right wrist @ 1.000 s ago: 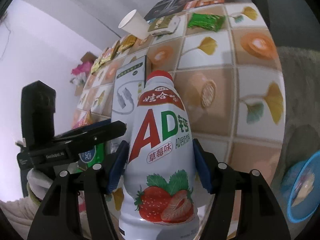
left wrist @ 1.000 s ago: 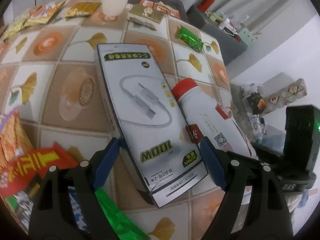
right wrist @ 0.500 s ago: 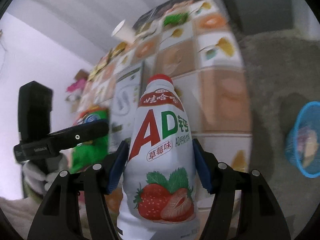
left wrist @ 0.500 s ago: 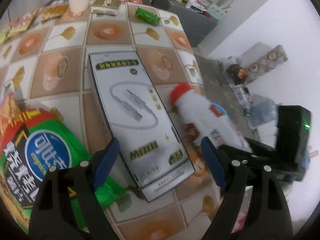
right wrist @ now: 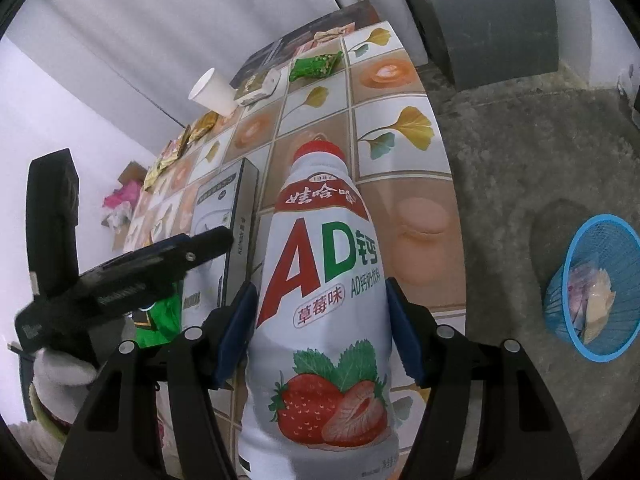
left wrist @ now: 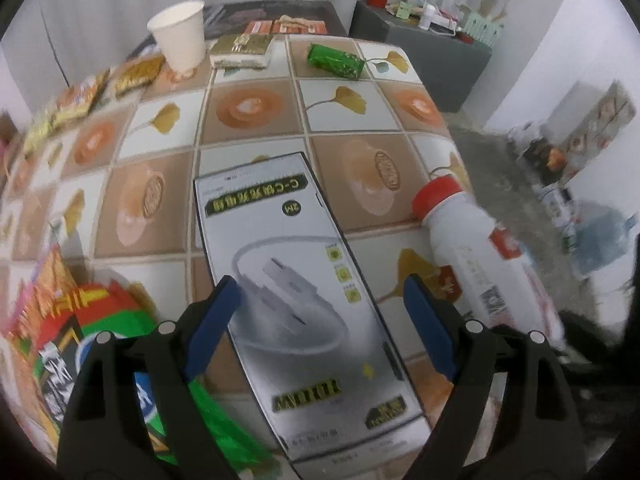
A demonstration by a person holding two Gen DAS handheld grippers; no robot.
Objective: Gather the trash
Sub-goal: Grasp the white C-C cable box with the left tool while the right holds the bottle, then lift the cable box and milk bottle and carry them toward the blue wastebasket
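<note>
My left gripper [left wrist: 320, 304] is shut on a flat white cable box [left wrist: 296, 280] and holds it above the tiled table [left wrist: 248, 108]. My right gripper [right wrist: 322, 320] is shut on a white strawberry drink bottle [right wrist: 324, 280] with a red cap, held beside the table's right edge. The bottle also shows in the left wrist view [left wrist: 480, 256], to the right of the box. The box [right wrist: 224, 216] and the left gripper [right wrist: 132, 276] show at the left of the right wrist view. A blue trash basket [right wrist: 592, 296] with wrappers inside stands on the grey rug at the far right.
A paper cup [left wrist: 180, 40], a green wrapper [left wrist: 336, 60], a gold snack box [left wrist: 240, 52] and several snack packets lie along the table's far and left sides. A green chip bag [left wrist: 120, 320] lies at the near left. A grey cabinet [right wrist: 480, 20] stands behind the table.
Both grippers have lifted and pulled back from the table with their objects. The blue basket has come further into the right wrist view.
</note>
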